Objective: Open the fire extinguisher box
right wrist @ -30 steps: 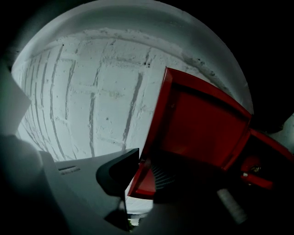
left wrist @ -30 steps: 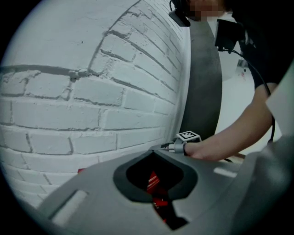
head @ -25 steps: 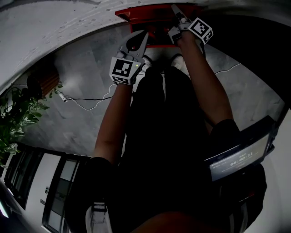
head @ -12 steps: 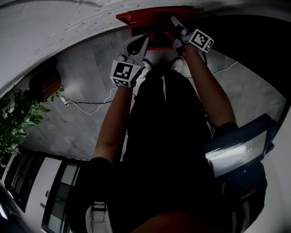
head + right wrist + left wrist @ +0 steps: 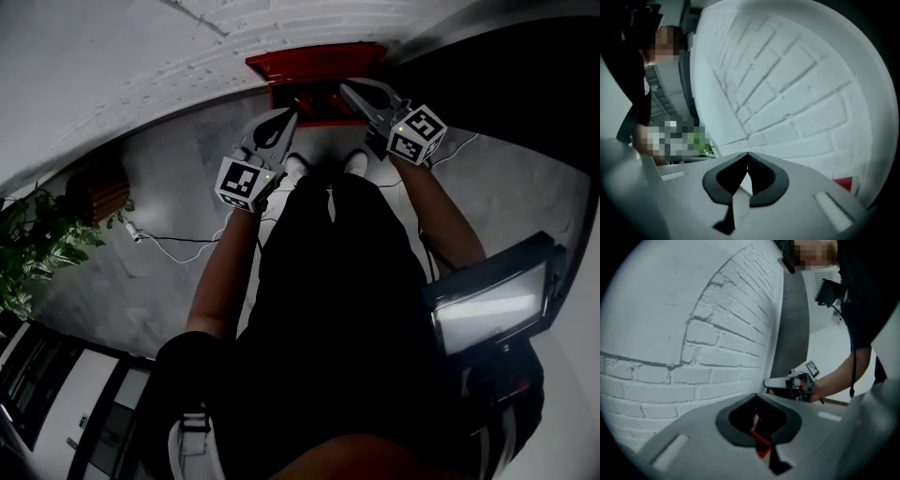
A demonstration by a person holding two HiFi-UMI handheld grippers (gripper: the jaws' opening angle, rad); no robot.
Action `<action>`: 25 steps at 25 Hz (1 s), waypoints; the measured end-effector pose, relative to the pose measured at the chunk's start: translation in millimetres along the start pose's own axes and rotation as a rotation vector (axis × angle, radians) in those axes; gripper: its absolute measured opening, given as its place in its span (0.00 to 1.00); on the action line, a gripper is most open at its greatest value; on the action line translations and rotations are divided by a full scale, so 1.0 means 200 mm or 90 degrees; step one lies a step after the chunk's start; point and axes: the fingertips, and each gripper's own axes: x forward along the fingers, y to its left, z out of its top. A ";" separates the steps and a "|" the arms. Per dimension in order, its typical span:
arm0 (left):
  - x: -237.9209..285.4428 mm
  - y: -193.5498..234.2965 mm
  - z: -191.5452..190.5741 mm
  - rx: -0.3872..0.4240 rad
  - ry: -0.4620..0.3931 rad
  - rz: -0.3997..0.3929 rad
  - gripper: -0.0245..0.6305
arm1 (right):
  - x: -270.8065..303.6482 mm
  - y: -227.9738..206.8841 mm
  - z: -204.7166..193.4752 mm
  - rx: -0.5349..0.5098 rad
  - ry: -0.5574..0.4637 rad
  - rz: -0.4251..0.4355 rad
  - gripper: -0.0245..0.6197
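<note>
White brick wall (image 5: 141, 56) ahead: the red metal fire extinguisher box (image 5: 314, 62) sits at its foot, long side along it, below your fingers. Your right gripper (image 5: 347, 90), the nearer one, has just closed on nothing. Your left gripper (image 5: 291, 117) is clenched empty too.

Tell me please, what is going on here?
A person stands facing a white brick wall, with a red box on the floor at its foot. They hold a gripper in each hand. The left gripper and the right gripper are both clear of the box. The right tongs have just closed on nothing; the left tongs are shut and empty too. Whether the box is open, I cannot tell.
</note>
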 end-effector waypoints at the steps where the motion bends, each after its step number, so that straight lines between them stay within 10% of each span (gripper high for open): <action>1: -0.04 -0.04 0.04 0.003 -0.002 -0.006 0.04 | -0.02 0.09 0.03 -0.038 0.007 0.014 0.05; 11: -0.33 -0.40 0.45 0.052 -0.074 -0.059 0.04 | -0.28 0.79 0.39 -0.212 0.013 0.089 0.05; 25: -0.41 -0.50 0.62 0.073 -0.123 -0.084 0.04 | -0.32 1.03 0.45 -0.280 0.011 0.106 0.05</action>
